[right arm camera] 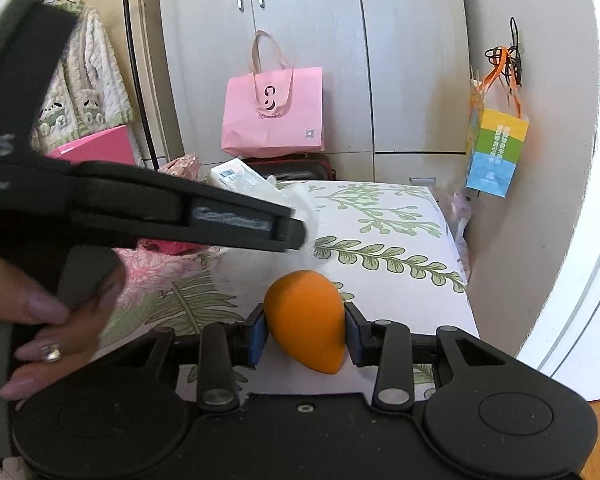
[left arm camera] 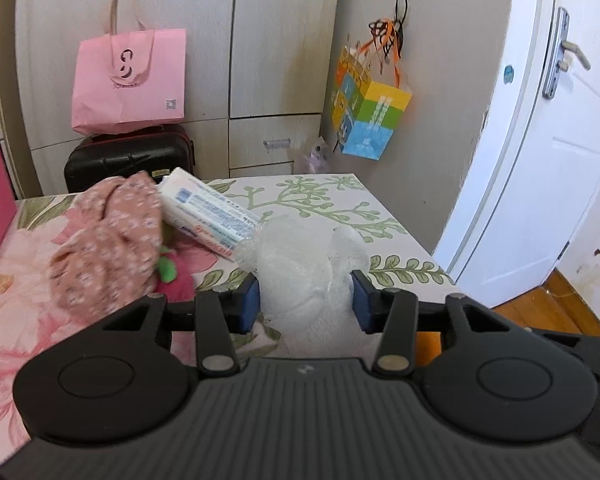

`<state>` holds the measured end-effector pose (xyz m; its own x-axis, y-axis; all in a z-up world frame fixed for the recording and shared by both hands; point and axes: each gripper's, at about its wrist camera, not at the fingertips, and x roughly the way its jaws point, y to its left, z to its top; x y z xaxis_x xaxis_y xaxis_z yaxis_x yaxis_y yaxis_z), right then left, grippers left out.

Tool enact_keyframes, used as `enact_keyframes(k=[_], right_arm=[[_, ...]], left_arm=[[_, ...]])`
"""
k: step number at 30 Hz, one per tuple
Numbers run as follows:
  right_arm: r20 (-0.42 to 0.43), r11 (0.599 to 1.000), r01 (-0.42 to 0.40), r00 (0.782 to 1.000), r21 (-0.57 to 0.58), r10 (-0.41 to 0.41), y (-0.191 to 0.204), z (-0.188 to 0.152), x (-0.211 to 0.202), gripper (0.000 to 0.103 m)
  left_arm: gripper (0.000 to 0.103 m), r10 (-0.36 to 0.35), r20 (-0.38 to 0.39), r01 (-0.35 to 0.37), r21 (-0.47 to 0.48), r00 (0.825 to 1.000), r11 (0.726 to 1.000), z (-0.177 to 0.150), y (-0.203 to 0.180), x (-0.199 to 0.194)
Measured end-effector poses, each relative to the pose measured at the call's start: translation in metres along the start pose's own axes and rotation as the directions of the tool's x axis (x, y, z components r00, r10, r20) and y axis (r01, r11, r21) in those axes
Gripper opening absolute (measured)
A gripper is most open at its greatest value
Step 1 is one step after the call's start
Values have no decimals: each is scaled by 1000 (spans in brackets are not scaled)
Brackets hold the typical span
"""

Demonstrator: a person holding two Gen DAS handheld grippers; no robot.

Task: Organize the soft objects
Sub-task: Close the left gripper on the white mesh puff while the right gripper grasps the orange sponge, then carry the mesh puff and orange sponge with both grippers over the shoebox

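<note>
In the left wrist view my left gripper (left arm camera: 305,300) is shut on a white mesh bath puff (left arm camera: 300,264) just above the floral-covered table (left arm camera: 340,200). A pink flowered cloth (left arm camera: 108,240) lies to its left, over a pink and green plush toy (left arm camera: 172,270). A white tissue pack (left arm camera: 208,210) lies behind them. In the right wrist view my right gripper (right arm camera: 305,338) is shut on an orange egg-shaped sponge (right arm camera: 308,320) above the table's near edge. The left gripper body (right arm camera: 140,208) crosses that view at left, held by a hand (right arm camera: 52,324).
A pink paper bag (left arm camera: 130,80) stands on a black suitcase (left arm camera: 128,156) against the wardrobe behind the table. A coloured gift bag (left arm camera: 370,116) hangs on the wall at right. A white door (left arm camera: 540,140) stands open at far right. A pink box (right arm camera: 96,148) sits at the table's left.
</note>
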<state>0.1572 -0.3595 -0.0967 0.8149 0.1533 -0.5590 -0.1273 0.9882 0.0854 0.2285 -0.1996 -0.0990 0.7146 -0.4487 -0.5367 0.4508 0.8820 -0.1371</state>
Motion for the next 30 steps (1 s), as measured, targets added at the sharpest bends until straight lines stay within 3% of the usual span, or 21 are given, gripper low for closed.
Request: enact_keyframes(k=[18, 26, 30], right_arm=[[8, 1000, 6, 1000, 6, -6, 26, -6, -19, 43], [-23, 999, -41, 999, 9, 42, 41, -7, -25, 43], [-32, 997, -73, 997, 2, 73, 48, -5, -33, 43]], left_arm=[[45, -18, -11, 17, -90, 1000, 996, -31, 34, -61], [45, -2, -28, -1, -106, 1000, 994, -47, 54, -89], [45, 18, -82, -22, -49, 996, 999, -50, 56, -97]])
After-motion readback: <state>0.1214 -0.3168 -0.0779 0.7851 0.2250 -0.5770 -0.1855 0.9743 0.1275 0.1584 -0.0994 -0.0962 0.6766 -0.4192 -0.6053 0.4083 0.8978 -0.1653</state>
